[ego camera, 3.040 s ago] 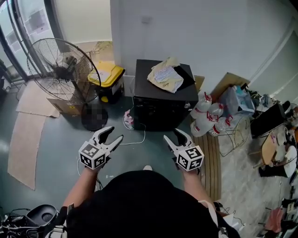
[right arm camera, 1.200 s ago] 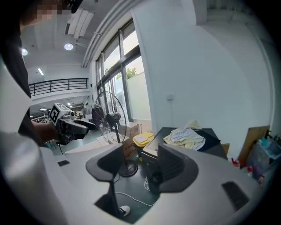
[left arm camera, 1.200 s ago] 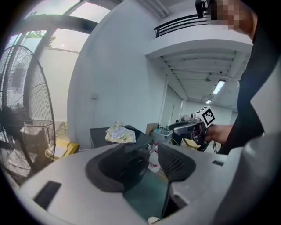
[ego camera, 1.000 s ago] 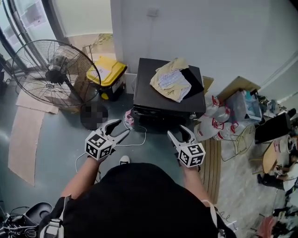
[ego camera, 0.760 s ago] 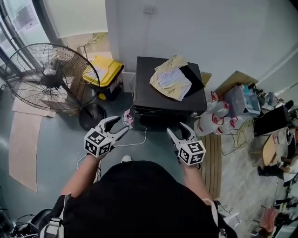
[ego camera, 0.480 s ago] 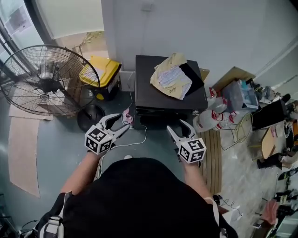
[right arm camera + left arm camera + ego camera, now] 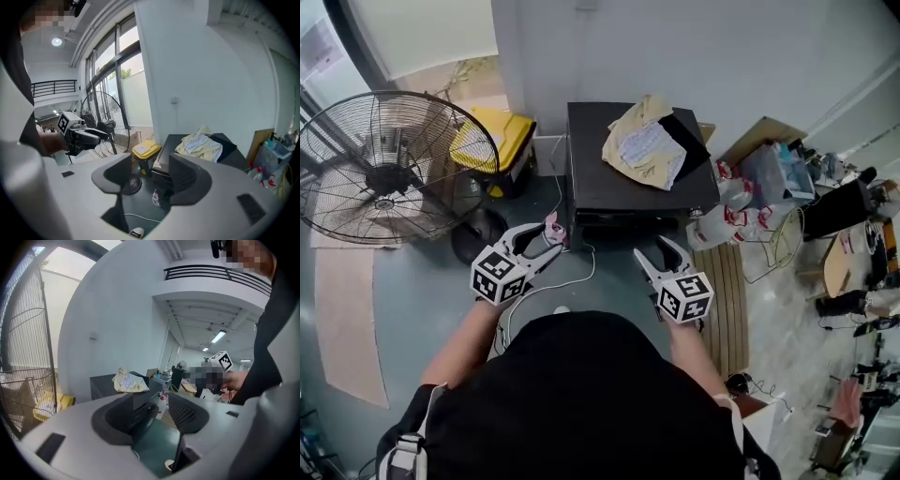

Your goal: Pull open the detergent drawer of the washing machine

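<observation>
A black washing machine (image 7: 619,183) stands against the white wall, seen from above, with a yellowish cloth (image 7: 642,145) on its lid. Its dark front (image 7: 628,230) faces me; I cannot make out the detergent drawer there. My left gripper (image 7: 542,240) hovers open just left of the machine's front corner, holding nothing. My right gripper (image 7: 654,251) hangs open in front of the machine, also holding nothing. The left gripper view shows the washing machine (image 7: 101,383) past the open left gripper (image 7: 161,413). In the right gripper view the cloth (image 7: 199,143) lies beyond the open right gripper (image 7: 150,176).
A large floor fan (image 7: 384,169) stands at the left, beside a yellow-lidded bin (image 7: 492,141). Water bottles (image 7: 722,220) and a wire rack crowd the machine's right side. A white cable (image 7: 553,281) lies on the floor below the grippers. Slatted wooden boards (image 7: 731,300) lie at the right.
The person has stepped closer, so the machine now sits nearer both grippers. Both grippers stayed open and kept their spacing.
</observation>
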